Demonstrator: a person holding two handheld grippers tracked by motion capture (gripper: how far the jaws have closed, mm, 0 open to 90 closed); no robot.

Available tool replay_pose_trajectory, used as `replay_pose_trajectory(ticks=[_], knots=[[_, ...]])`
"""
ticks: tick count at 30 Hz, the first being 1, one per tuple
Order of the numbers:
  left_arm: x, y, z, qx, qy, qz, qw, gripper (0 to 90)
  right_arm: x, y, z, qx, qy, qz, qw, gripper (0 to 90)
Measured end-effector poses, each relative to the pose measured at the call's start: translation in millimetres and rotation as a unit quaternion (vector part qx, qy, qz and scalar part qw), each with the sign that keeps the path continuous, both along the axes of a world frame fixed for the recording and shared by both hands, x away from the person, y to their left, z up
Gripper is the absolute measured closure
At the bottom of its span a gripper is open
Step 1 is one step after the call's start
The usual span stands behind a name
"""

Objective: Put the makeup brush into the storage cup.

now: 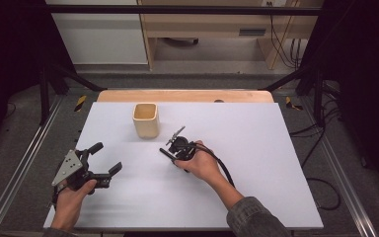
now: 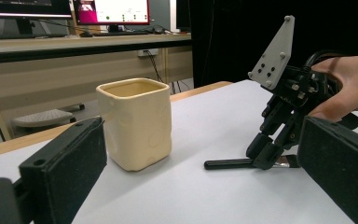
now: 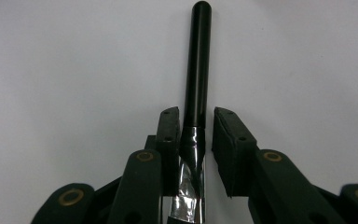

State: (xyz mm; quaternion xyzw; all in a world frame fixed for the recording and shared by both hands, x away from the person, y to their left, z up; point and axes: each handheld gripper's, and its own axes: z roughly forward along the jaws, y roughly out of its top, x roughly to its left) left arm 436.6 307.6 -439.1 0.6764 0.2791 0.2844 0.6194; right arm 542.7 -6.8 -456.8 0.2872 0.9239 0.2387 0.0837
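Note:
A slim tool with a black handle (image 3: 199, 60) and a silver collar (image 3: 189, 186) lies flat on the white tabletop (image 1: 261, 163). My right gripper (image 3: 196, 114) points down at it and straddles the collar end. One pad touches the handle, and a thin gap shows at the other pad. In the high view, the right gripper (image 1: 171, 149) sits mid-table, just right of a cream square cup (image 1: 145, 119). My left gripper (image 1: 107, 157) rests near the table's left edge, open wide with nothing between its fingers. From the left gripper view, the cup (image 2: 137, 123) stands upright ahead, with the tool (image 2: 228, 164) and right gripper (image 2: 268, 156) beyond.
The table's wooden far edge (image 1: 185, 95) lies behind the cup. Metal rails (image 1: 15, 173) run along the left side. Cables (image 1: 321, 187) trail on the floor to the right. A desk with monitors (image 2: 112, 11) stands beyond the table.

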Motion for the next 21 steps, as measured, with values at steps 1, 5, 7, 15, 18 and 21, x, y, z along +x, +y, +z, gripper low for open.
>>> replay_pose_trajectory(ticks=[1,5,7,15,18,21], knots=[[0.0,0.0,0.0,0.000,0.000,0.000,1.0000,1.1,0.0,0.0,0.0,0.000,0.000,0.000,1.0000,72.7],[-0.1,-0.3,0.0,0.000,0.000,-0.001,1.0000,1.1,-0.3,0.2,-0.1,0.000,0.000,-0.001,1.0000,73.5],[-0.1,-0.4,0.0,-0.001,-0.001,-0.001,1.0000,1.1,-0.2,0.0,-0.3,0.000,-0.002,0.001,1.0000,74.0],[-0.1,-0.8,0.0,0.000,-0.001,-0.001,1.0000,1.1,-1.4,-0.7,-0.9,0.006,-0.001,0.000,1.0000,77.1],[-0.3,-1.3,0.1,-0.001,0.000,-0.001,1.0000,1.2,-2.3,0.0,-0.7,0.005,-0.002,0.001,1.0000,78.0],[-0.4,-1.5,0.1,-0.001,0.000,-0.002,1.0000,1.2,-2.1,-0.1,-0.7,0.005,-0.003,0.007,1.0000,78.4]])
